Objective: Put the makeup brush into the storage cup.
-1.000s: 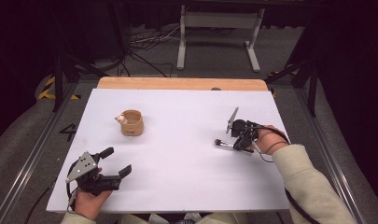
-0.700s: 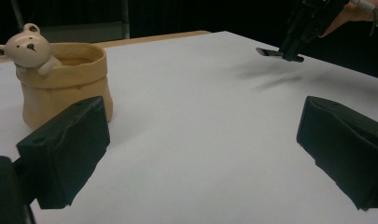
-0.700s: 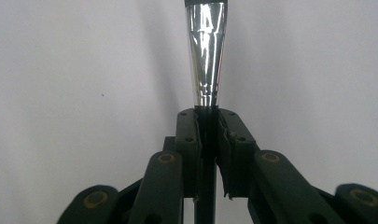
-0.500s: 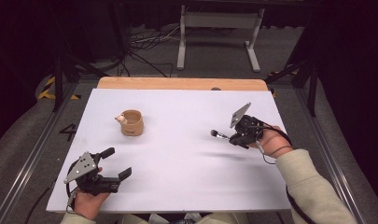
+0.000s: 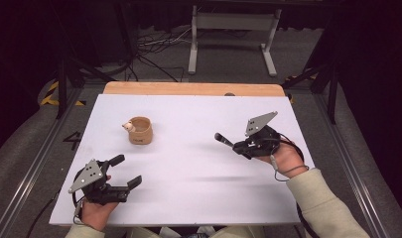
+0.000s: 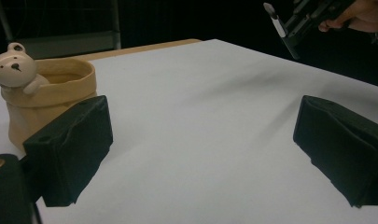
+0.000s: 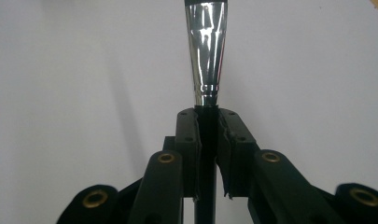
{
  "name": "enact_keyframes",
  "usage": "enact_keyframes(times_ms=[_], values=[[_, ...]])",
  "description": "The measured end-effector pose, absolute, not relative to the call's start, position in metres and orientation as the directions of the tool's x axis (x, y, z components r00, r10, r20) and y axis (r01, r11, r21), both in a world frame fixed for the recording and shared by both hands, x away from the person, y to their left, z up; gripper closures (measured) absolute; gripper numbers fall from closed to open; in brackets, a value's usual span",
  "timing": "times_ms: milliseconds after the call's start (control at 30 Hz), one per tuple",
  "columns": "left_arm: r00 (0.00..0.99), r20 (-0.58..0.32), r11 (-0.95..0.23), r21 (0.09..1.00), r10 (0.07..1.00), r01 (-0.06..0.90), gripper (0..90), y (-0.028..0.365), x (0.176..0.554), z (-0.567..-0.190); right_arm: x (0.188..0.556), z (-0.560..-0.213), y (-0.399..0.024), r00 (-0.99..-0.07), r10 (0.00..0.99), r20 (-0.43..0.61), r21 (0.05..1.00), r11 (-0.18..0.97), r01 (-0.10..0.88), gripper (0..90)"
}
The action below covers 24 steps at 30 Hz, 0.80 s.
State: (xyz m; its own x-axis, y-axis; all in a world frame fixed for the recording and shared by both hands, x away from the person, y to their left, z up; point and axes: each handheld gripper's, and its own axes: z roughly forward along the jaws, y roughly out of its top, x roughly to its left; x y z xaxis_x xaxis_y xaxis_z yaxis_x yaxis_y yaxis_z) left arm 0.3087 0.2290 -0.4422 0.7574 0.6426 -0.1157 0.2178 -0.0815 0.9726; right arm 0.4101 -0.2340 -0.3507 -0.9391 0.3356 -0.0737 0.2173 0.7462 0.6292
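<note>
A tan pouch-shaped cup (image 5: 140,131) with a small white bear on its rim stands left of the table's middle; in the left gripper view the cup (image 6: 51,88) is just beyond the left jaw. My left gripper (image 5: 126,170) rests near the front left edge, open, with nothing between its jaws (image 6: 203,149). My right gripper (image 5: 235,145) hovers over the right half, shut on a brush (image 5: 220,138) that points left toward the cup. The right gripper view shows the brush's silver ferrule (image 7: 206,51) sticking out from the shut right gripper (image 7: 206,114).
A white board (image 5: 198,173) covers the table, with a wooden strip (image 5: 193,89) along its far edge. Beyond the table are floor cables (image 5: 149,49) and a metal stand (image 5: 233,29). The right gripper (image 6: 308,18) shows far off in the left gripper view.
My right gripper has carried the brush leftward and a little nearer, turning it so the brush points at the cup. The left gripper has stayed put.
</note>
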Motion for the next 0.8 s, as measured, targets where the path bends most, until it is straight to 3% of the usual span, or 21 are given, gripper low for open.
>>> enact_keyframes(times_ms=[167, 500, 800], values=[[0.761, -0.11, -0.081, 0.974, 0.639, 0.209, 5.4, 0.227, 0.311, -0.442, 0.401, -0.351, -0.229, -0.942, 0.326, -0.083, 0.678, 0.711, 0.187, 79.5], [0.767, -0.094, -0.109, 0.972, 0.634, 0.209, 5.3, 0.219, 0.313, -0.44, 0.386, -0.359, -0.223, -0.935, 0.354, -0.014, 0.827, 0.53, 0.189, 79.4], [0.779, -0.092, -0.106, 0.974, 0.62, 0.199, 5.4, 0.211, 0.318, -0.437, 0.376, -0.379, -0.213, -0.94, 0.339, 0.032, 0.907, 0.386, 0.17, 79.3]])
